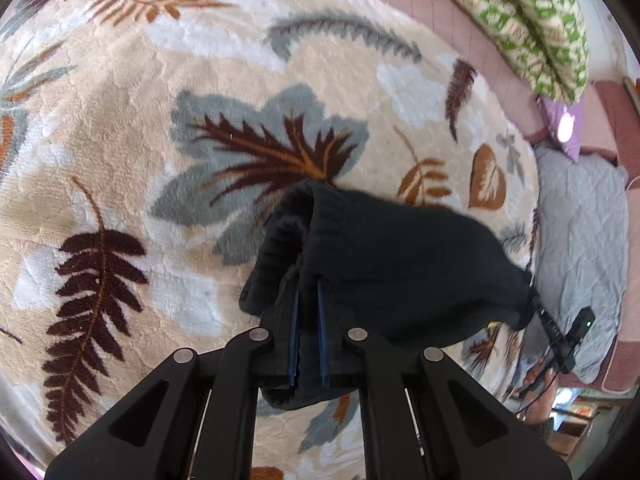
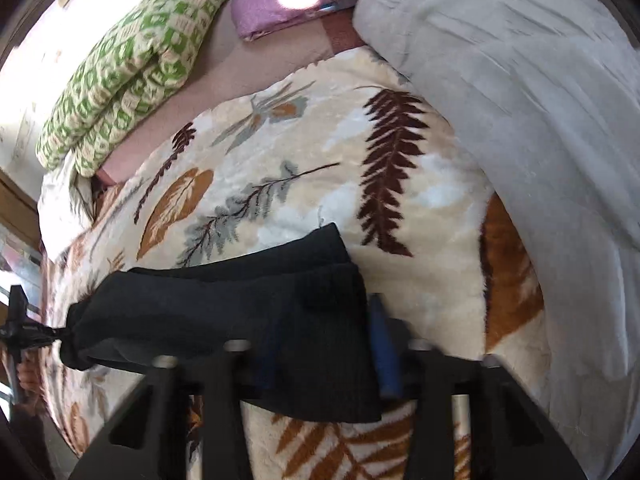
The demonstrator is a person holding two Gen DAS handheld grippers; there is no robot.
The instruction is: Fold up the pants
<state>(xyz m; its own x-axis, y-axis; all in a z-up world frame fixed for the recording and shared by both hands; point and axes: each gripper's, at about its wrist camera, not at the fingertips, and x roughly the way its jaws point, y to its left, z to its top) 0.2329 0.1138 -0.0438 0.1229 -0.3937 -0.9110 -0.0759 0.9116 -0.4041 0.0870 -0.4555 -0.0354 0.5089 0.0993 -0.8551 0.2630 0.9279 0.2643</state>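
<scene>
From the left wrist camera, the left claw [image 1: 308, 300] has its two blue-padded fingers [image 1: 294, 336] drawn close together on a bunch of the black pants [image 1: 384, 264], pinching the ribbed fabric between them. The pants hang off the claw above the leaf-patterned blanket [image 1: 160, 128] on the bed and stretch away to the right, where the right claw [image 1: 538, 312] has hold of the far end. Beyond lie a grey quilt [image 1: 580, 232], a green-and-cream patterned cushion [image 1: 532, 16] and a small purple pillow [image 1: 560, 128].

From the right wrist camera, the right claw [image 2: 326, 360] is draped in the same black cloth; one blue finger [image 2: 384, 352] shows beside the fabric, the other mostly covered, with the pants gripped between them. The garment runs left, held up over the blanket, to the left claw [image 2: 60, 334] at its other end. The picture is a little blurred. The grey quilt lies to the right, cushion and pillow at the top.
</scene>
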